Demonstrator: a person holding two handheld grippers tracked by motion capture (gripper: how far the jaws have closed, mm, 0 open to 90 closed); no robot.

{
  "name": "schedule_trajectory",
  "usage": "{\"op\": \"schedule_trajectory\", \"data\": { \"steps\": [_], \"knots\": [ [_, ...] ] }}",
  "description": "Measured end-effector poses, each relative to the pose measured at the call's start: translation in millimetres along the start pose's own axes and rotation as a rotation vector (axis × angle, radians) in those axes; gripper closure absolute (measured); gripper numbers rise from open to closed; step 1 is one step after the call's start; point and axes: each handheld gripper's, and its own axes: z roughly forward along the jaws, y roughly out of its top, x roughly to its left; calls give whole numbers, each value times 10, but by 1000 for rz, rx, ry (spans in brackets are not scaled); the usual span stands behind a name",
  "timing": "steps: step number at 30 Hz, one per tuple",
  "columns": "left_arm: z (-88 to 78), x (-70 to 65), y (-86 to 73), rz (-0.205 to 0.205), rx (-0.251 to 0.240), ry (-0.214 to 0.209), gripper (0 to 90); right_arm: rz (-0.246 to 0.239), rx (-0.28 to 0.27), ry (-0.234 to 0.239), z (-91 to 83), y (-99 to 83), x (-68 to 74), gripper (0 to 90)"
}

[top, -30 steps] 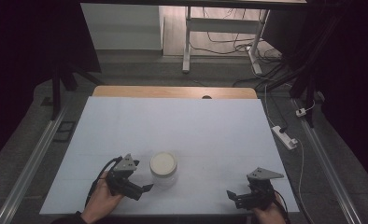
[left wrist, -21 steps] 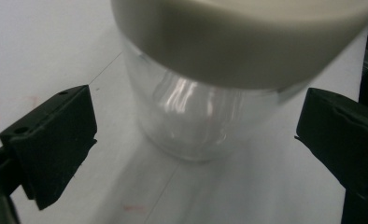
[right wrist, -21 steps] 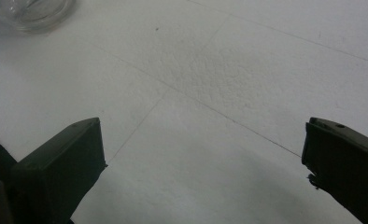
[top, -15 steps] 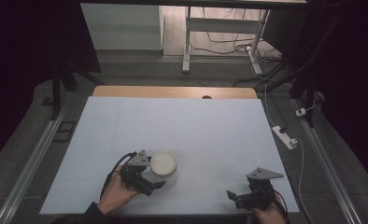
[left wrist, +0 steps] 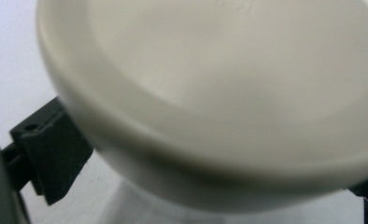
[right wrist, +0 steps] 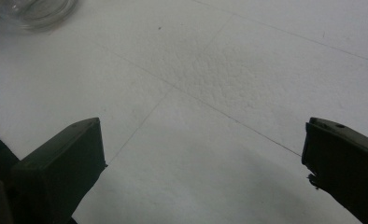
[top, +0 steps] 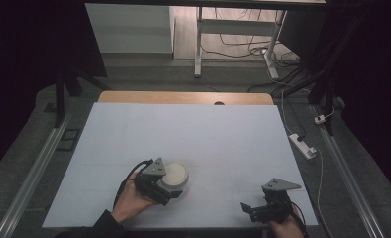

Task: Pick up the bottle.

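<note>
Left gripper [top: 169, 192] reached, perhaps straddling, jar [top: 174, 176].

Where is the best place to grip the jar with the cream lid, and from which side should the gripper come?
Probably the clear body just under the cream lid, approached level from the person's left, as the left gripper does. The lid overhangs the jar, so jaws below its rim should not slip upward.

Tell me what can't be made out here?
- Jar contents: high view, too small; left gripper view, the cream lid fills it, blurred.
- Left gripper grip: whether its fingers touch the jar is hidden by the lid.
- Right gripper: its hand is cut off by the bottom edge.
</note>
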Motion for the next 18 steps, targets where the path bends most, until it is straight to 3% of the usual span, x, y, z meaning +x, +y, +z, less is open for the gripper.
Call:
{"op": "schedule_trajectory", "data": {
  "steps": [12,18],
  "knots": [
    [20,-5,-32,44,-50,6,69,-2,0,1,0,-1,0,0],
    [14,-16,-5,37,-29,11,70,-3,-1,1,-1,-1,1,0]
  ]
}}
